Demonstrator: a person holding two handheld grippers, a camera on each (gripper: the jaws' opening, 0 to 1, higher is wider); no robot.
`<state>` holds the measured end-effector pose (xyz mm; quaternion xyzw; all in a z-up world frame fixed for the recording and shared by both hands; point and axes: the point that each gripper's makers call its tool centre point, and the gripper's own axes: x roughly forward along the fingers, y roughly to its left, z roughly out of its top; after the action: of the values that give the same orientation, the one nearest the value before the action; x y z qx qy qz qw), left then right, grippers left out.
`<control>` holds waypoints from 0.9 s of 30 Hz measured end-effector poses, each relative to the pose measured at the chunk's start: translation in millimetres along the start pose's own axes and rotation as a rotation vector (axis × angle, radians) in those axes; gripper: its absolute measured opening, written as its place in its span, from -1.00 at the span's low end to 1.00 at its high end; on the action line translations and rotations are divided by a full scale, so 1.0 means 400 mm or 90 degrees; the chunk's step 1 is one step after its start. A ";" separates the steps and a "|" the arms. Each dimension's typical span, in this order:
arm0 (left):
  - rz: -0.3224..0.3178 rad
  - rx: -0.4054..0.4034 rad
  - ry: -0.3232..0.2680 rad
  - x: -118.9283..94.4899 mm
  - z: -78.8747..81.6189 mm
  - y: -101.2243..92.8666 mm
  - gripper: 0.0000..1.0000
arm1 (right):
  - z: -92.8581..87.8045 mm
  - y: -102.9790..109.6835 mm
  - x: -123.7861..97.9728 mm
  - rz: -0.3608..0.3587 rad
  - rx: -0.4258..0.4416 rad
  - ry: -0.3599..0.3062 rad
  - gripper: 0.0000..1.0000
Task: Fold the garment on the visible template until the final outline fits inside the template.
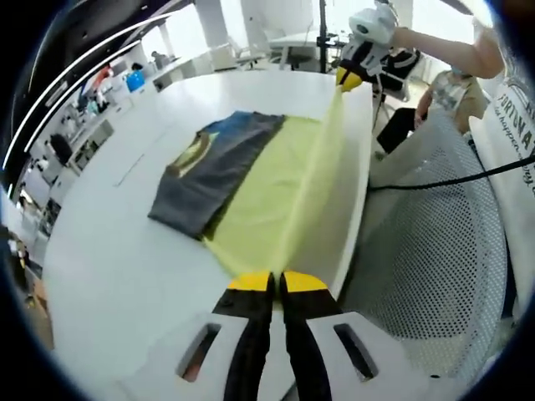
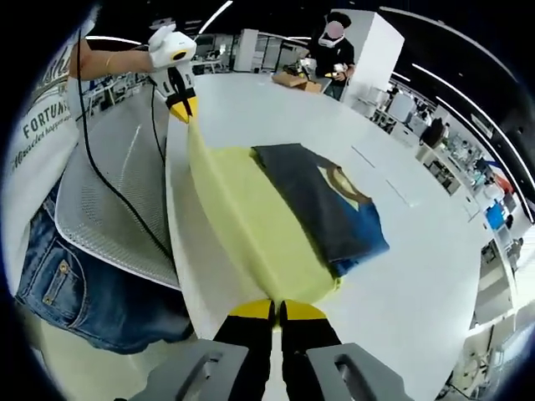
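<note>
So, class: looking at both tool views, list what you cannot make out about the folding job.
- Template outline: the yellow sheet and dark garment cover that part of the table in both views.
- Garment's underside: hidden against the sheet.
- Print on the garment: too small to read, right gripper view.
- Sheet's edge at the left tool: hidden between the jaws.

"FORTUN" partly readable on person's white shirt [image 2: 38,125], rest cut off

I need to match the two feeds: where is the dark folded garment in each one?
Left gripper view: the dark garment lies left of centre on the white table, overlapping the yellow sheet.
Right gripper view: it lies right of centre, its blue end nearest the camera.
Shared landmark: the raised edge of the yellow sheet.
</note>
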<state>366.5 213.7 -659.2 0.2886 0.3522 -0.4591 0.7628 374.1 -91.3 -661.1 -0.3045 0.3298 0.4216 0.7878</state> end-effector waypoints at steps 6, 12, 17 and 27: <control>0.004 0.018 0.004 -0.001 0.017 0.029 -0.99 | 0.021 -0.037 0.005 -0.016 -0.018 0.001 -1.00; 0.012 0.024 -0.005 0.004 0.031 0.069 -0.99 | 0.036 -0.065 0.011 -0.020 -0.038 0.009 -1.00; 0.027 0.035 -0.015 0.003 0.052 0.106 -0.99 | 0.046 -0.093 0.014 -0.033 -0.037 0.016 -1.00; 0.053 0.042 -0.029 -0.006 0.104 0.170 -0.99 | 0.071 -0.152 0.016 -0.079 -0.032 0.027 -1.00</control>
<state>438.3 211.1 -625.1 0.3177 0.3074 -0.4448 0.7789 436.6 -94.8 -636.7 -0.3529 0.3162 0.3736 0.7974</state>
